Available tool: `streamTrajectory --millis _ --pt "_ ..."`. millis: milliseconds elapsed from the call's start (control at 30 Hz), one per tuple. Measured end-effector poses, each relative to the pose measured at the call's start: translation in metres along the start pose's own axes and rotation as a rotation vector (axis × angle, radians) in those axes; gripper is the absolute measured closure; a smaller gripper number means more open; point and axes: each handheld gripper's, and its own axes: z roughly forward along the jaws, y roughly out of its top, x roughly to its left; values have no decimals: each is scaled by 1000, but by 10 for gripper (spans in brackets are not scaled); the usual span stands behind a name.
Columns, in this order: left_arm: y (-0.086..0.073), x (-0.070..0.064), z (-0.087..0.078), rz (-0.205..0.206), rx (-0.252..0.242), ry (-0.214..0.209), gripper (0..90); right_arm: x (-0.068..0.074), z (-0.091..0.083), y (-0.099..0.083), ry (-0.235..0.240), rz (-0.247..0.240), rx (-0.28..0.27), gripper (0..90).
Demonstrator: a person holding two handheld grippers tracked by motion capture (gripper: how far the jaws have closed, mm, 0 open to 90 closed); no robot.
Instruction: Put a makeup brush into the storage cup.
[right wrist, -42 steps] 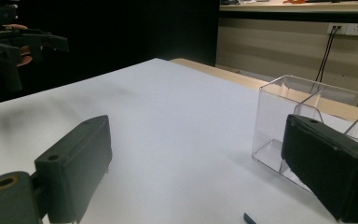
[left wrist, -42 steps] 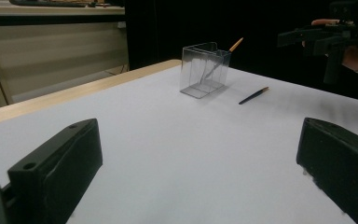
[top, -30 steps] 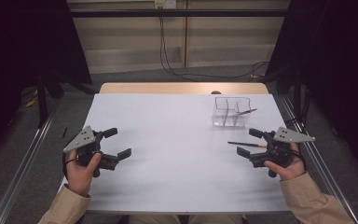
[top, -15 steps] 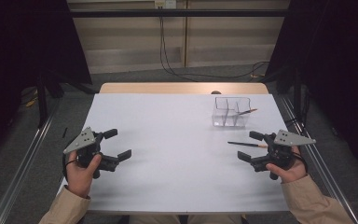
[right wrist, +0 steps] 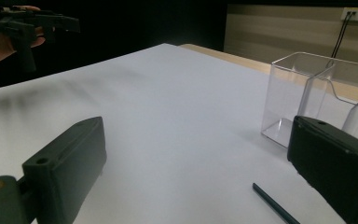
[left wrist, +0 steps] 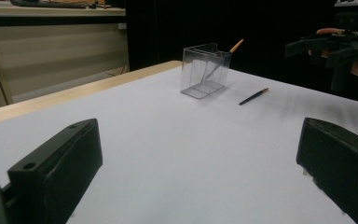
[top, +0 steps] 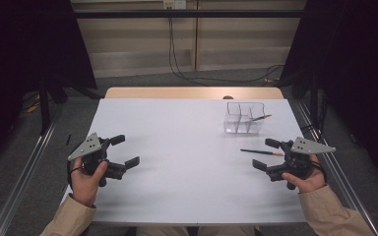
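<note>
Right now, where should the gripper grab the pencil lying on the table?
Probably mid-shaft, from straight above. The pencil lies flat on the white table, apart from the clear box, so the open right gripper beside it could close across its thin width.

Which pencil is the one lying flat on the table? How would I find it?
Find the clear plastic box at the far right of the white table. Just nearer the person, beside the right gripper, lies a dark pencil. The other pencil leans inside the box.

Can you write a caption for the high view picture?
Two open grippers, left and right, flank a pencil near a clear box.
</note>
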Motion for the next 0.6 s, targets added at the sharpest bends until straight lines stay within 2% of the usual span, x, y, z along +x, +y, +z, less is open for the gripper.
streamTrajectory --millis 367,600 --pt "1 0 3 5 1 -5 0 -10 1 7 -32 -6 -7 46" --pt "2 -1 3 9 2 -5 0 -14 5 8 -34 -10 3 46"
